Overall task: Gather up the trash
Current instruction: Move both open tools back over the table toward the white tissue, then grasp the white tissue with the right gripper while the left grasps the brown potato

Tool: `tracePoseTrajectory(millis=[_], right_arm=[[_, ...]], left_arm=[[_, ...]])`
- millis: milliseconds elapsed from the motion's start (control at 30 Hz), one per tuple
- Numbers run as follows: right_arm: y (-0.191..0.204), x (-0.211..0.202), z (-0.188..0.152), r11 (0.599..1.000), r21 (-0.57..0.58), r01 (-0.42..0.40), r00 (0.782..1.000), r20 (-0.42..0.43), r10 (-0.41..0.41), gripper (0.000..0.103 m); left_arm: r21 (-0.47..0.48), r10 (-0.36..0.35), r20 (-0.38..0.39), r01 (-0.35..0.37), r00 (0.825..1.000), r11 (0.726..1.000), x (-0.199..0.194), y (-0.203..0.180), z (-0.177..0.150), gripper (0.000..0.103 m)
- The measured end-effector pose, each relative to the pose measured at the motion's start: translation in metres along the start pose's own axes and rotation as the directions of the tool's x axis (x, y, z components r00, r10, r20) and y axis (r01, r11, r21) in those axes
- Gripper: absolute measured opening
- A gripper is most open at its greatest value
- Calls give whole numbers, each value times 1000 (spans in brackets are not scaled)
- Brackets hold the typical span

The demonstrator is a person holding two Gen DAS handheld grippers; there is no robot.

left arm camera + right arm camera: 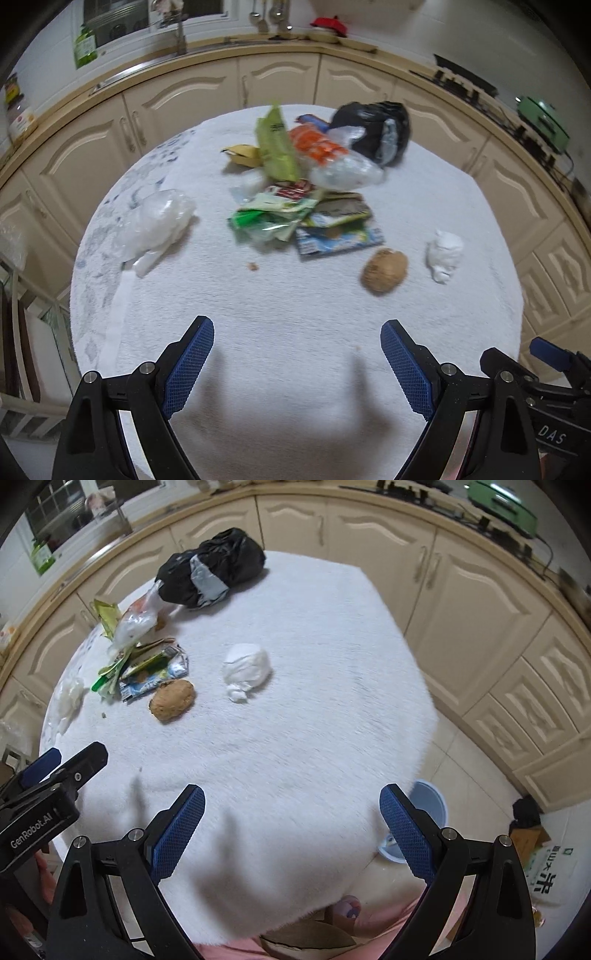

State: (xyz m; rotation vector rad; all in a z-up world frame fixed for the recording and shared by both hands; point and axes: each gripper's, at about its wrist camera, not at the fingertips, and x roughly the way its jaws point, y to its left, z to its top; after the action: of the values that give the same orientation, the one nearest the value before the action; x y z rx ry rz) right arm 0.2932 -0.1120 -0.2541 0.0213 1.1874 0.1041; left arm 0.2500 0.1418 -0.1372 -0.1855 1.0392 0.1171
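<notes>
A: Over the white fleecy tablecloth (pixel 295 295), how do the left gripper (pixel 297 363) and right gripper (pixel 291 832) stand?

B: Both spread wide, empty. Mixed wrapper trash pile (pixel 295 192) lies well ahead.

A: Unique to the right view?

B: Pale blue bin (pixel 430 801) on the floor.

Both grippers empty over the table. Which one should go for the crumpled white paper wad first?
Right, probably. The crumpled white paper wad lies nearly straight ahead of the open right gripper, with bare white tablecloth between. From the open left gripper, it sits far right, beyond the brown lump.
</notes>
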Motion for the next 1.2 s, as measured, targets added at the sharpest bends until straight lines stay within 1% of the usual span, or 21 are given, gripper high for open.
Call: tracePoseTrajectory(millis=[167, 333, 600, 700, 767, 833, 867, 900, 933, 967, 1033, 1067, 1167, 1200], right_arm=[[9, 17, 22, 1000, -2, -29, 999, -23, 29, 97], [6, 31, 49, 998, 41, -46, 999, -25, 47, 97], [7, 57, 82, 992, 91, -92, 994, -46, 96, 97], [10, 63, 89, 991, 88, -99, 994, -44, 103, 97], [13, 68, 94, 990, 86, -110, 993, -43, 114, 94], [15, 72, 96, 991, 74, -113, 992, -55, 117, 75], [15, 75, 96, 990, 69, -122, 990, -64, 127, 51], [15, 76, 95, 991, 65, -121, 990, -66, 125, 40], [13, 73, 93, 992, 62, -113, 992, -51, 116, 37], [11, 72, 91, 990, 70, -124, 991, -49, 128, 37], [2, 67, 86, 981, 93, -173, 983, -45, 178, 37], [-2, 65, 84, 980, 96, -176, 983, -43, 181, 37], [-14, 56, 78, 985, 102, -139, 990, -21, 142, 37], [-17, 55, 77, 985, 105, -138, 990, -20, 141, 37]], left_arm=[[-42, 7, -2, -7, 1000, 999, 7, 16, 11, 89], [-48, -31, -8, 30, 999, 998, 21, 20, 22, 89], [-22, -82, -33, 82, 996, 996, 44, 3, 37, 89], [-18, -85, -37, 85, 996, 996, 49, -1, 41, 89], [-20, -81, -39, 80, 996, 997, 52, -3, 43, 89], [-27, -78, -42, 77, 996, 997, 55, -3, 44, 89], [-31, -77, -45, 75, 996, 997, 58, -4, 46, 89], [-34, -74, -49, 72, 996, 997, 60, -5, 46, 89], [-36, -72, -52, 71, 996, 997, 62, -7, 46, 89], [-35, -73, -56, 71, 996, 997, 64, -8, 47, 89], [-35, -77, -59, 75, 995, 997, 67, -13, 47, 89], [-35, -80, -61, 78, 995, 996, 69, -16, 48, 89], [-21, -93, -73, 91, 993, 996, 76, -27, 49, 89], [-17, -99, -77, 98, 992, 995, 78, -32, 49, 89]])
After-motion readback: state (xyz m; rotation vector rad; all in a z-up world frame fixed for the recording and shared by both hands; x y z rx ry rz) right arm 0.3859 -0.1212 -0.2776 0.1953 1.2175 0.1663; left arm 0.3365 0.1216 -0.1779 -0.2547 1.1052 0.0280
